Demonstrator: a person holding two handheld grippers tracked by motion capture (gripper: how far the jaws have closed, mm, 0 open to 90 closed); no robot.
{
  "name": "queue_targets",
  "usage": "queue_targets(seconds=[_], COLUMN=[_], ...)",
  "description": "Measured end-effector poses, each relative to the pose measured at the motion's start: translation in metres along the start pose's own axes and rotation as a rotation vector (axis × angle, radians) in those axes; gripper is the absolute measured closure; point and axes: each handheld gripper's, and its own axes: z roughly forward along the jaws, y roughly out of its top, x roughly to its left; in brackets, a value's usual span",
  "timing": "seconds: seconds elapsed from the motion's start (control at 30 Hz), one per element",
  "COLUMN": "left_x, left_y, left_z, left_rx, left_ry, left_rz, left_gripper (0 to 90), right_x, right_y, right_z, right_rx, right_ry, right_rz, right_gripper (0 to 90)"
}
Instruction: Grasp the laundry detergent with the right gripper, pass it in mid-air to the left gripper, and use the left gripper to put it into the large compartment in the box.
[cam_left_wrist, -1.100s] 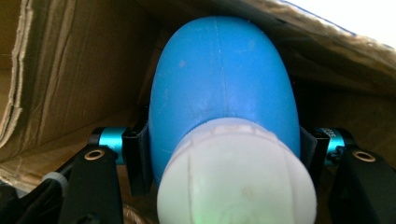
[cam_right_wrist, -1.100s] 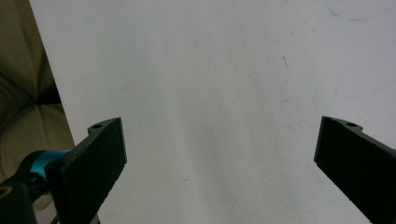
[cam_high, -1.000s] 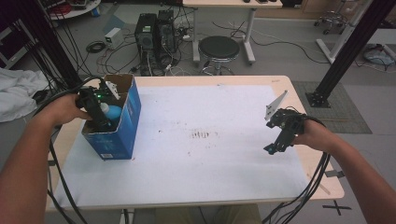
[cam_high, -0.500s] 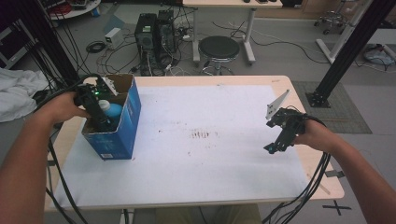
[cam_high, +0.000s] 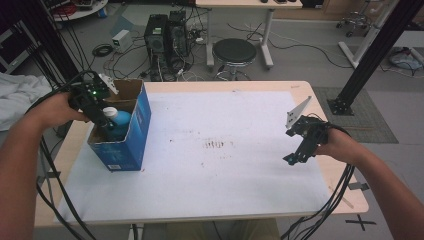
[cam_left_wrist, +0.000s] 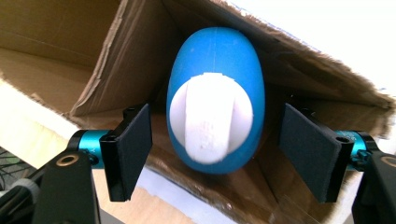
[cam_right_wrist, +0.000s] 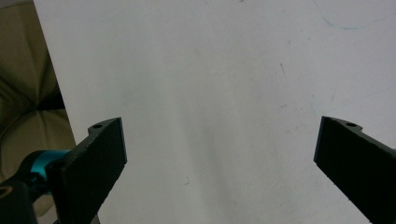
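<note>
One bottle (cam_left_wrist: 215, 100), blue with a white flip cap, stands upright inside the cardboard box (cam_high: 137, 131) at the left end of the tabletop (cam_high: 225, 165), my landmark for this entry.

Change noted: my left gripper (cam_left_wrist: 215, 154) has just been opening its jaws. The bottle sits between the pads, and I see a gap on each side, so nothing is pinched now. I read this as the bottle released into the box, the placing step done.

My right gripper (cam_high: 299, 154) hovers well apart from the box, over the far end of the tabletop, jaws spread wide with nothing between them.

Views compared: the left gripper view shows the clearance between pads and bottle; the high view shows the box's place on the tabletop, the bottle's cap (cam_high: 109, 112) near the box rim, and both hands.
</note>
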Motion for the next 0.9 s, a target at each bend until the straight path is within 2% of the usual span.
queue_targets(seconds=[0.17,0.27,0.37,0.43,0.5,0.53,0.6,0.77,0.9], left_x=[-0.003,-0.007,-0.014,-0.018,-0.021,-0.023,-0.025,-0.033,-0.043], left_y=[0.000,0.003,0.006,0.009,0.012,0.013,0.015,0.025,0.039], left_z=[-0.016,-0.027,-0.038,-0.044,-0.049,-0.051,-0.055,-0.057,-0.054], left_rx=[-0.024,-0.050,-0.067,-0.065,-0.072,-0.083,-0.099,-0.110,-0.124], left_ry=[0.018,0.013,0.012,0.026,0.035,0.036,0.033,0.018,-0.018], left_rz=[-0.011,-0.026,0.006,0.018,0.010,-0.010,-0.023,0.007,0.063], left_gripper=[26.4,26.3,26.3,26.3,26.3,26.3,26.3,26.3,26.3], right_x=[0.000,0.000,0.001,0.001,0.002,0.002,0.002,0.004,0.004], right_y=[-0.001,-0.001,-0.001,0.000,0.001,0.001,0.001,0.001,0.002], right_z=[-0.001,-0.002,-0.002,-0.003,-0.003,-0.003,-0.004,-0.005,-0.006], right_rx=[-0.008,-0.008,-0.012,-0.010,-0.008,-0.010,-0.013,-0.017,-0.019], right_ry=[-0.001,-0.002,-0.003,-0.003,-0.006,-0.006,-0.010,-0.012,-0.014], right_rz=[0.000,0.001,0.001,-0.002,-0.001,-0.003,-0.001,-0.002,0.005], right_gripper=[1.4,1.4,1.4,1.4,1.4,1.4,1.4,1.4,1.4])
